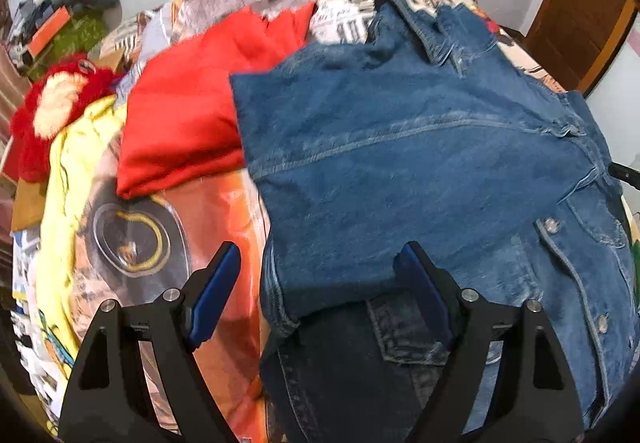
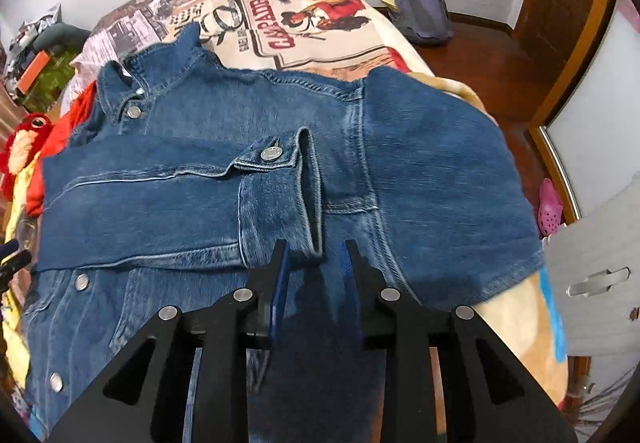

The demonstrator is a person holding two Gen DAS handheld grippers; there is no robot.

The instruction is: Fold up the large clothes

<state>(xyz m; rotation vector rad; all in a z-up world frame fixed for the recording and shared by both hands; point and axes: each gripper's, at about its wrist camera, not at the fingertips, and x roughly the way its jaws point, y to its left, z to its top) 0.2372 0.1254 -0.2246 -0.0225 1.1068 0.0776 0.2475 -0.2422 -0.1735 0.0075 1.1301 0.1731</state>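
A big printed bedspread (image 2: 320, 23) is covering the bed, and on it I am reading "CLASPAITRE" or something close to it in red letters; the smaller lettering around it is too blurred to make out. On the left-hand side the print is showing a large yellow ring on an orange ground.

One denim jacket (image 2: 248, 179) is lying spread across the middle of the bed, on top of the bedspread. One sleeve (image 2: 168, 219) is lying folded across its body, with the cuff (image 2: 280, 167) ending near the middle. I am counting five metal snap buttons in the right wrist view: one by the collar, one on the cuff, and three down the front edge at the lower left. I am seeing no readable label on the jacket.

One red garment (image 1: 188, 111) is lying bunched just beside the jacket, touching its far left edge. One red plush toy (image 1: 52, 103) is sitting further left at the bed's edge. One dark cap (image 2: 424, 7) is resting on the wooden surface beyond the bed, well apart from the jacket.

The left gripper (image 1: 320, 263) is hovering over the jacket's left edge with its blue-padded jaws spread wide and nothing clamped in them. The right gripper (image 2: 314, 251) is hanging just over the cuff end of the sleeve, jaws parted narrowly, gripping nothing.
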